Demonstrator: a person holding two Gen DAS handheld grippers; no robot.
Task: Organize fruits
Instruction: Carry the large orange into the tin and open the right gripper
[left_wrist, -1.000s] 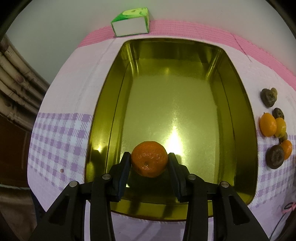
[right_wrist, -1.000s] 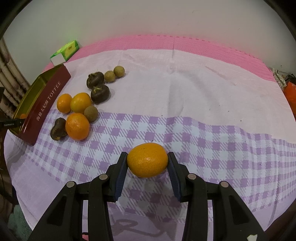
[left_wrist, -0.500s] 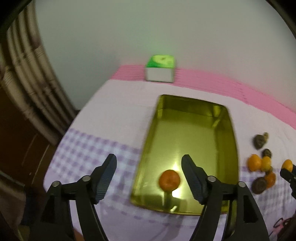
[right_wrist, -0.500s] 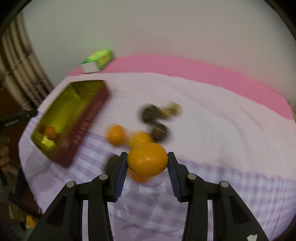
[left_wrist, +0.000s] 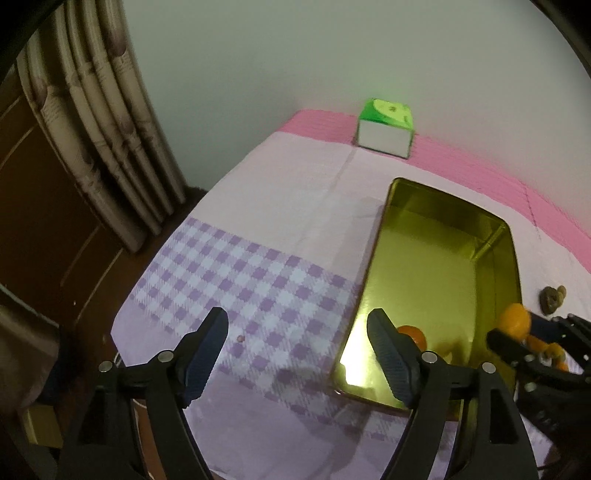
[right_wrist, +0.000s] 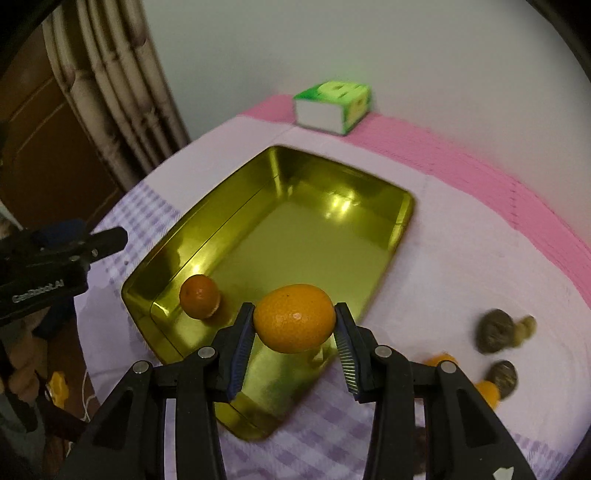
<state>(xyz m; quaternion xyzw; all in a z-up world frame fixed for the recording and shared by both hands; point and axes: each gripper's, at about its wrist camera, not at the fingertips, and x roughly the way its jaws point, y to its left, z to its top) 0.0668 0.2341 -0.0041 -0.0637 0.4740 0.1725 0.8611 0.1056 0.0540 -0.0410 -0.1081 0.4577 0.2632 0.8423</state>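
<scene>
Green box (right_wrist: 332, 107) beyond gold tin (right_wrist: 229, 236)

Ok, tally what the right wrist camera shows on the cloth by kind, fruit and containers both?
Oranges: 4, namely tin orange, held orange in the right gripper, two cloth oranges partly hidden
Dark brown fruits: 2
Small tan fruit: 1, blurred
Gold tin: 1
Green and white box: 1
Total: 9

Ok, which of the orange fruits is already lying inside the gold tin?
The small darker mandarin at the tin's near corner. The bigger, paler one is clamped in the right gripper.
</scene>
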